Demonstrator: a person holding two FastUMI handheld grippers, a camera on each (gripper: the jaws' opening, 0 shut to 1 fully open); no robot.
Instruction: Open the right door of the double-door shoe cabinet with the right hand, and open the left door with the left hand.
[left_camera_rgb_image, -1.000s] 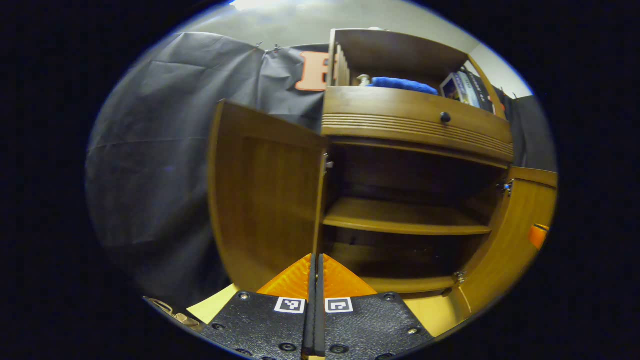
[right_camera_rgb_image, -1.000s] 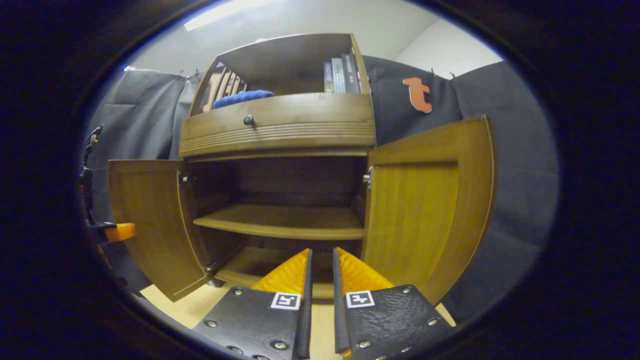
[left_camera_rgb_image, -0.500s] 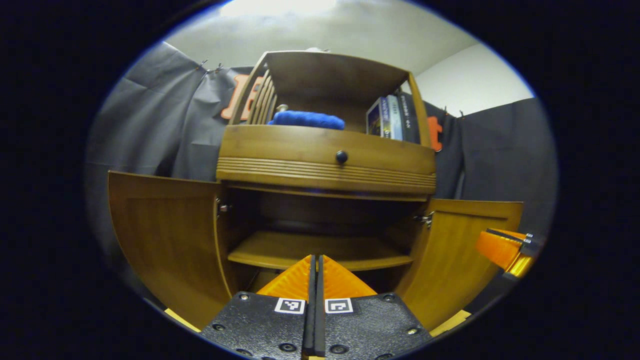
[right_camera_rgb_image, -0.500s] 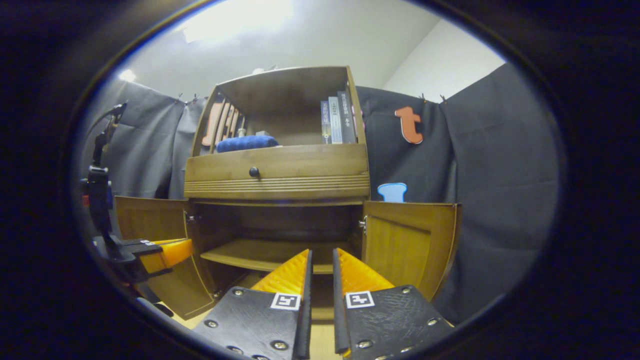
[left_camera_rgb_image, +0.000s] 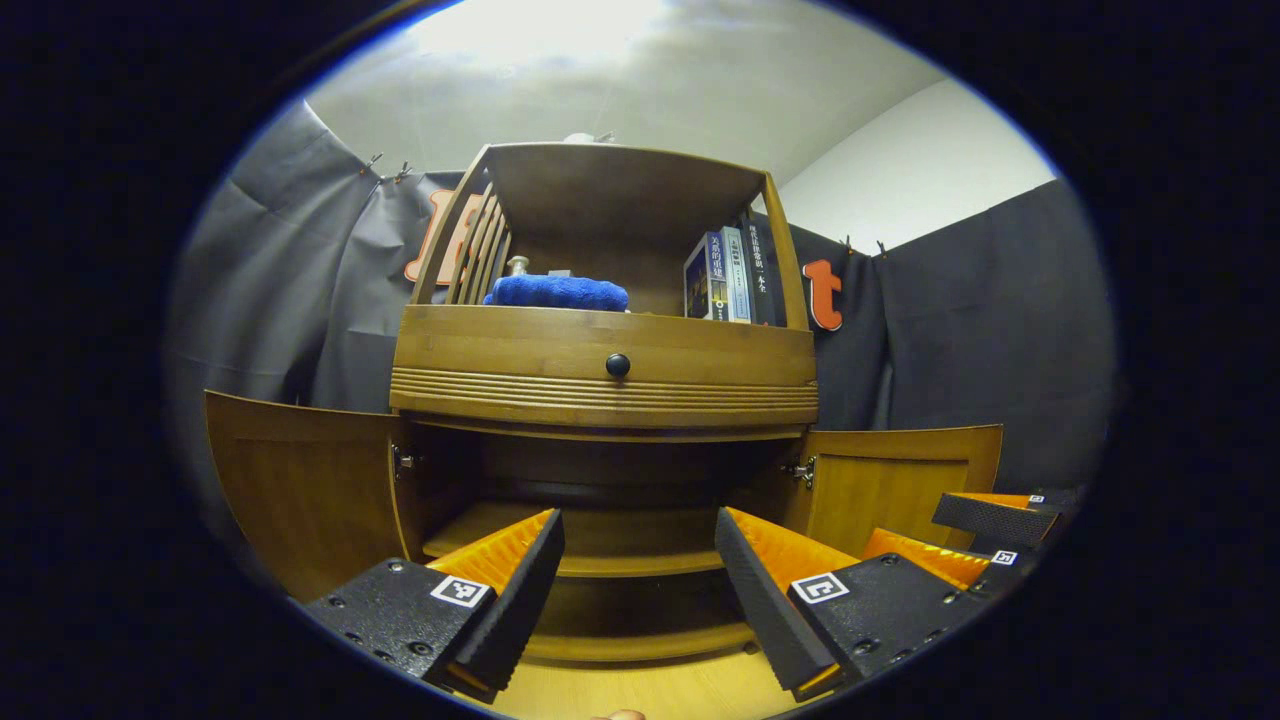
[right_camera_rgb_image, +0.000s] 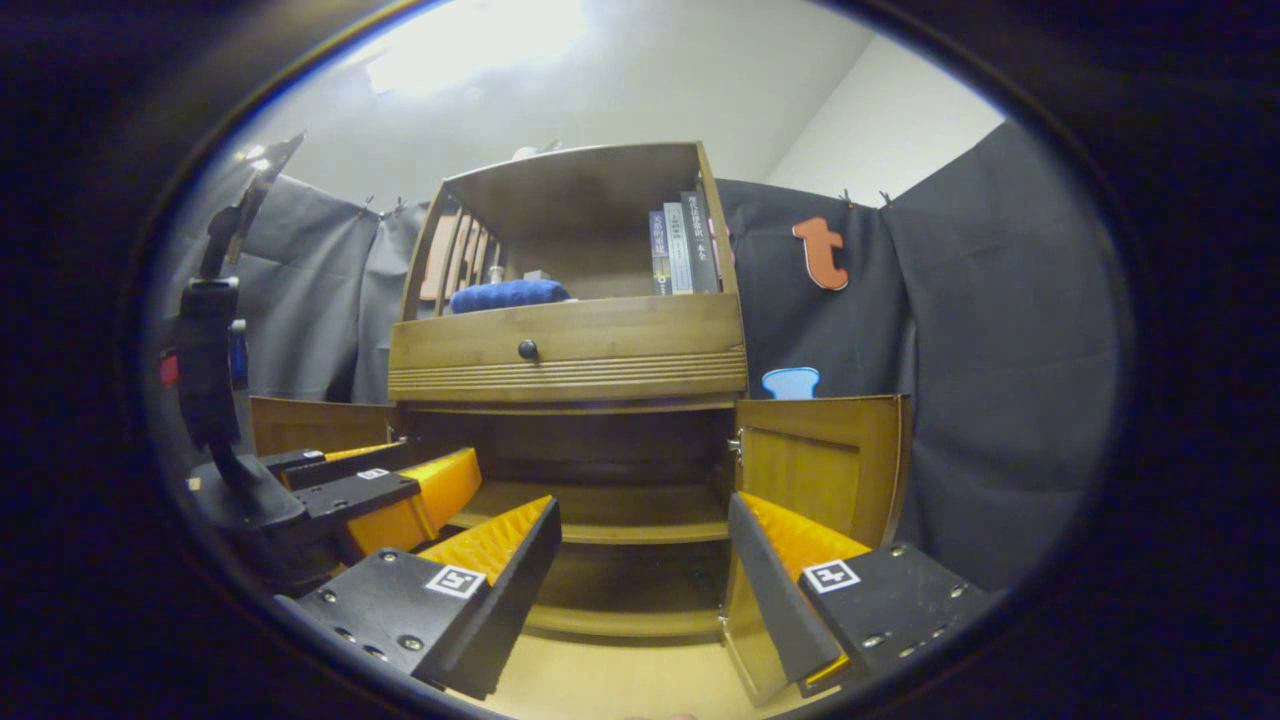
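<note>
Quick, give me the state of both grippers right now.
Left gripper: open, holding nothing, in front of the cabinet.
Right gripper: open, holding nothing, both doors already swung open.

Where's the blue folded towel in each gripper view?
Left gripper view: blue towel on the open upper shelf, left of centre, above the drawer.
Right gripper view: blue towel on the same shelf, left of centre, upper middle of the picture.
Shared landmark: the drawer knob, just below and right of the towel.
</note>
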